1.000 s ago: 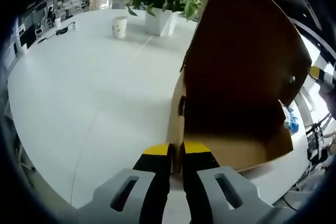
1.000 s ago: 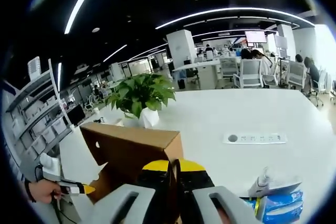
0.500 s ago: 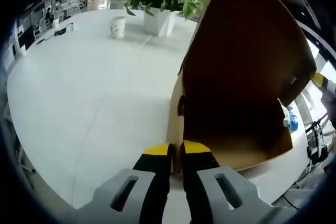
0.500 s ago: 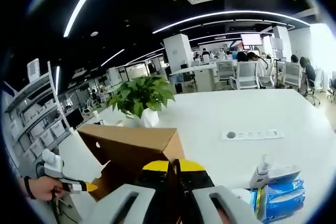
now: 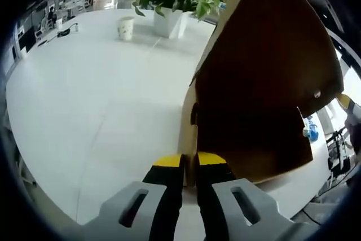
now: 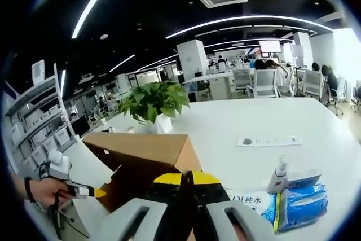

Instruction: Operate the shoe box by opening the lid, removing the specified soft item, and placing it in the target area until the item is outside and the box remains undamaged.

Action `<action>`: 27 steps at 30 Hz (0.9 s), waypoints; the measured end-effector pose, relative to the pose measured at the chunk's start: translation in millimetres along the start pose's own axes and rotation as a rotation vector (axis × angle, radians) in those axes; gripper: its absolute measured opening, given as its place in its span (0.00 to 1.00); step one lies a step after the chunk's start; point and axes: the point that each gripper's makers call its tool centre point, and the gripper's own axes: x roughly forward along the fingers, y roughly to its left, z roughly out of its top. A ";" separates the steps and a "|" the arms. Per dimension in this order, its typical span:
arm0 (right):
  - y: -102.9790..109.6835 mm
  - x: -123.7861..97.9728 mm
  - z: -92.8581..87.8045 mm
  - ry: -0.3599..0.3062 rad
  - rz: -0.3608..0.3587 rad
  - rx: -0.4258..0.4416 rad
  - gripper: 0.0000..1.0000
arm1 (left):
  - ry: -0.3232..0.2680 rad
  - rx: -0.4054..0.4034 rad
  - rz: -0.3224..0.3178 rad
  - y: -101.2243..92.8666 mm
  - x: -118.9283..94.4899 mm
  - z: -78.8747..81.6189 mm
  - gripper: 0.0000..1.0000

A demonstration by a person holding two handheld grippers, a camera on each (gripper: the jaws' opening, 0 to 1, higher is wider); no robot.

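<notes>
Open-plan office, with ceiling strip lights and rows of desks and chairs in the distance, forms the backdrop to a broad white tabletop (image 5: 84,100) on which a brown cardboard shoe box (image 5: 248,139) stands. In the left gripper view, the left tongs (image 5: 189,162) are closed on the near edge of the box's side wall, apparently to anchor the box against the pull on its lid. The lid (image 5: 271,43) is raised steeply above the dark interior; what lies inside cannot be made out, so the soft item is not identifiable here. In the right gripper view, the right tongs (image 6: 189,178) are pinched together on the cardboard edge of the lid (image 6: 141,150) — a hold that seems intended to swing it back without tearing the hinge. At the lower left of that view a hand (image 6: 42,191) carries the other gripper against the box. A potted plant (image 6: 153,103) stands beyond the box; a paper cup (image 5: 126,27) sits beside it. Blue wipe packets (image 6: 293,198) and a small pump bottle (image 6: 278,174) lie to the right, near a flush power strip (image 6: 264,140). Judged from the lid's angle, opening is well advanced — removal of the item is not yet begun.
</notes>
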 end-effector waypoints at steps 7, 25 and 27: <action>1.5 -8.9 -10.8 -0.010 0.000 -0.005 0.00 | 0.004 0.004 -0.011 -0.6 0.6 -0.2 0.07; 6.1 -25.8 -42.6 -0.024 -0.016 0.021 0.00 | 0.009 0.014 -0.041 -11.7 -13.9 -6.8 0.08; 7.0 -27.6 -44.5 -0.023 -0.016 0.022 0.00 | 0.008 0.010 -0.045 -11.4 -14.0 -6.7 0.08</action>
